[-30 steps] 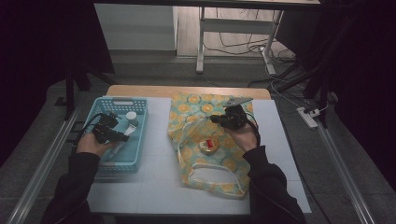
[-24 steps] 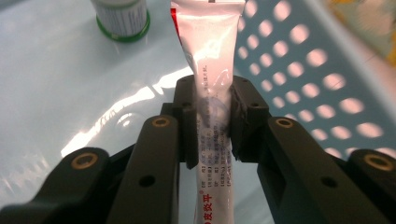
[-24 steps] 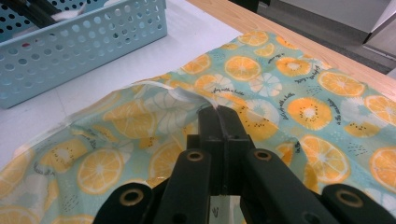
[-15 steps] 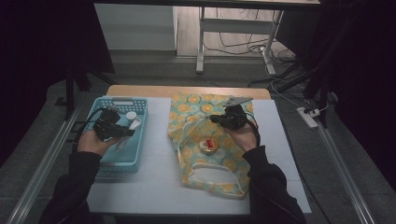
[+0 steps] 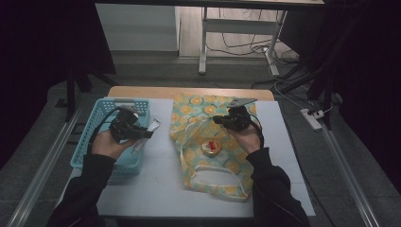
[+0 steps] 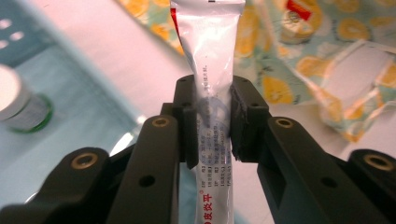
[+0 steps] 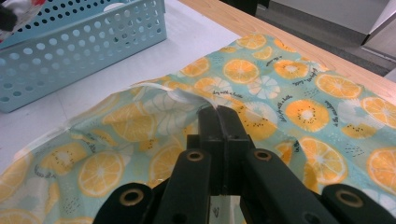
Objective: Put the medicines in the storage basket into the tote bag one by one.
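Up and toward the bag goes my left gripper (image 5: 142,133) since a second ago; back then it was low inside the light blue plastic basket with holes in its sides (image 5: 97,142), and now it sits over the basket's right rim. Its jaws are clamped on a long silver foil packet with red print (image 6: 210,74). In the high view the packet (image 5: 145,135) sticks out past the rim, over the white table mat (image 5: 161,189). So the pick-up is done, I think, and the carry is about half done.

One small white jar with a green bottom (image 6: 21,105) is left in the basket, in the left gripper view. I cannot tell if more things are in there.

Next comes the soft cloth bag with orange and lemon slices printed on it (image 5: 198,113). It lies flat on the mat, and a small round tin with a red and yellow lid (image 5: 211,147) rests on it by the white cord.

My right gripper (image 5: 222,120) has not moved. Its jaws are pressed together on a fold of the bag's cloth (image 7: 187,100), lifting the edge up a little.

What is left, I think: take the packet over, slip it into the bag, then go back for the jar.
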{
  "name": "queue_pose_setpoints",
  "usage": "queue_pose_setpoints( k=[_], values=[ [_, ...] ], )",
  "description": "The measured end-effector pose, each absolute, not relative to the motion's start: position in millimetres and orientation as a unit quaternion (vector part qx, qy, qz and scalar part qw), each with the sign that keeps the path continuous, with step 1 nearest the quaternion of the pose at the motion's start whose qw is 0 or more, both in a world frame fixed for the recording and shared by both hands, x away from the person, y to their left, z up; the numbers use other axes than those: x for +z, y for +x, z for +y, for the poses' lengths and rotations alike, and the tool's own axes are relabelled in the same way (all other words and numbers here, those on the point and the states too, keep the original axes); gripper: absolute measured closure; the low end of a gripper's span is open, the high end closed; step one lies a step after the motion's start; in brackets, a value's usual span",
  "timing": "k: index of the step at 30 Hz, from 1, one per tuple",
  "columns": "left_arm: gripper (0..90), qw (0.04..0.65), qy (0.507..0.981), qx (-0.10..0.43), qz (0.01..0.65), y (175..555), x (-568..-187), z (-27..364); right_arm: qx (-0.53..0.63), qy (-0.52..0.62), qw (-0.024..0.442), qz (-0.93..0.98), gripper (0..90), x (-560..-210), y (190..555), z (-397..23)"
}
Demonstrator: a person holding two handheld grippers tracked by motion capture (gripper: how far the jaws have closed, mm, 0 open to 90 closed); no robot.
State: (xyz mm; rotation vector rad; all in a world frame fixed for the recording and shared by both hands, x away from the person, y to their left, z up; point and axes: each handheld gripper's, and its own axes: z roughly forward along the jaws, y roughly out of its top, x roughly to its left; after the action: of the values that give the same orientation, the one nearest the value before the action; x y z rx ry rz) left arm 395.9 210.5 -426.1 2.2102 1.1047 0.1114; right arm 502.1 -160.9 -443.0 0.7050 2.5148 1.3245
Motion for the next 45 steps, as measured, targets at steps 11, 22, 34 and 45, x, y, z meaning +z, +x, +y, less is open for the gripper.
queue_pose_setpoints(
  k=[11, 22, 34, 45],
  values=[
    [74.4, 0.341, 0.858, 0.022, 0.383, 400, -423, 165, 0.454, 0.239, 0.108, 0.852, 90.0, -441, 501, -161],
    [74.4, 0.345, 0.873, 0.002, 0.345, 408, -428, 119, 0.454, 0.239, 0.110, 0.851, 90.0, -440, 501, -161],
    [74.4, 0.340, 0.885, -0.010, 0.318, 420, -438, 67, 0.456, 0.238, 0.111, 0.850, 90.0, -440, 501, -160],
    [74.4, 0.325, 0.887, 0.006, 0.328, 438, -456, 42, 0.459, 0.238, 0.110, 0.849, 90.0, -439, 501, -160]
  ],
)
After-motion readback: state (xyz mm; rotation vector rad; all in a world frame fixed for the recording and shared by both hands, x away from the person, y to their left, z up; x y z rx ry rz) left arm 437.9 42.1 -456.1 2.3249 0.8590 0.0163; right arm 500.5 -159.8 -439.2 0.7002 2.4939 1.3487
